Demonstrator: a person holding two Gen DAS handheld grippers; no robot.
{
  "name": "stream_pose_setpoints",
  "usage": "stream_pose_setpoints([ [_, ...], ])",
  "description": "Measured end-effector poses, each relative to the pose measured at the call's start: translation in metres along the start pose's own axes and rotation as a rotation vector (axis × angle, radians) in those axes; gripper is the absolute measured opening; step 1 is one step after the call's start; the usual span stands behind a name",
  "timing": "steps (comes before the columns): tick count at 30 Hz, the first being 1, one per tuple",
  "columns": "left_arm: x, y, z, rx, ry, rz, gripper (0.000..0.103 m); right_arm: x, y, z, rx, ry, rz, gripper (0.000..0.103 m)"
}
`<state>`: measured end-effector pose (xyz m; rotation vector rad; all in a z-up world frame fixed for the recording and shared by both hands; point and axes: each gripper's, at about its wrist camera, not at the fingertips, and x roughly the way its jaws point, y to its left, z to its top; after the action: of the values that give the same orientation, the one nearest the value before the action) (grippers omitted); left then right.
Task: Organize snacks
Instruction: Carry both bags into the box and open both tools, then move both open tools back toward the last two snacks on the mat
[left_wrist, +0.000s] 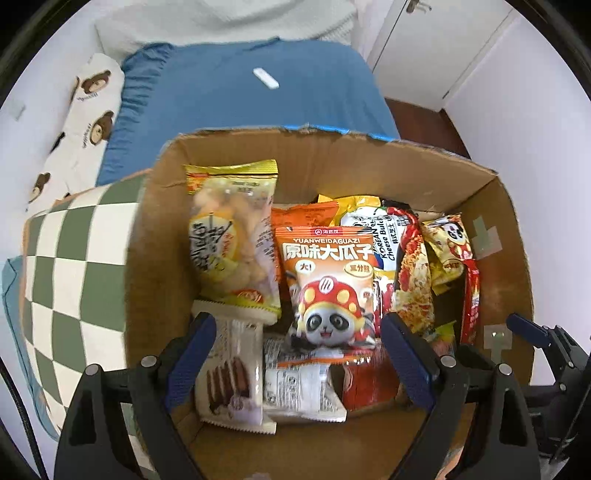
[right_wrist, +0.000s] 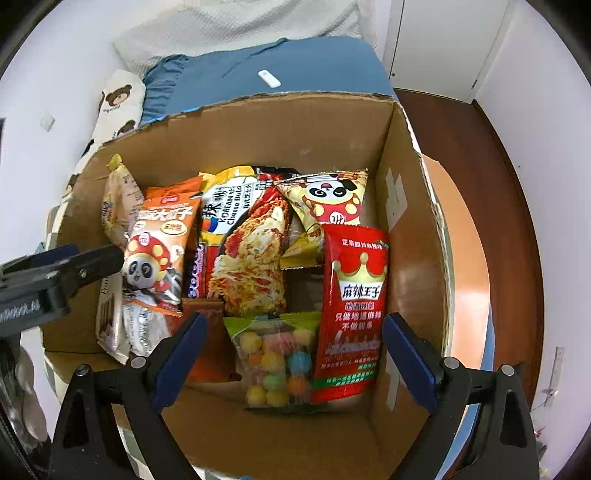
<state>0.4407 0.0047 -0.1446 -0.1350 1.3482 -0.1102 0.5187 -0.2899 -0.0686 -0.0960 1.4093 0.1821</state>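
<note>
Hovering spread: left claw, right claw, over box.

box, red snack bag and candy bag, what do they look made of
Box: brown corrugated cardboard, matte, going by its ragged torn rim and creased walls.
Red bag: glossy printed plastic or foil film, judging by the glare; which one is unclear.
Candy bag: clear plastic film, since the coloured balls show through, under a green printed top.

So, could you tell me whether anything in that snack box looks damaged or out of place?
The cardboard box has a ragged, torn top rim. Inside, most packets stand in a row, but a chocolate wafer pack and a white packet lie flat at the front.
</note>
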Motion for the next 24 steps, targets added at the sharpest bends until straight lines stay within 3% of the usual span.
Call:
stream_pose_setpoints([
  [13, -0.088, -0.003, -0.061, 0.025, -0.236, 0.052, 0.091, -0.071, 0.023, -0.038, -0.030, -0.174, -0.021, 0.098],
  [24, -0.137, -0.010, -0.110, 0.039, -0.356, 0.059, 0.091, -0.137, 0.032, -0.089, -0.034, -0.322, -0.030, 0.098],
])
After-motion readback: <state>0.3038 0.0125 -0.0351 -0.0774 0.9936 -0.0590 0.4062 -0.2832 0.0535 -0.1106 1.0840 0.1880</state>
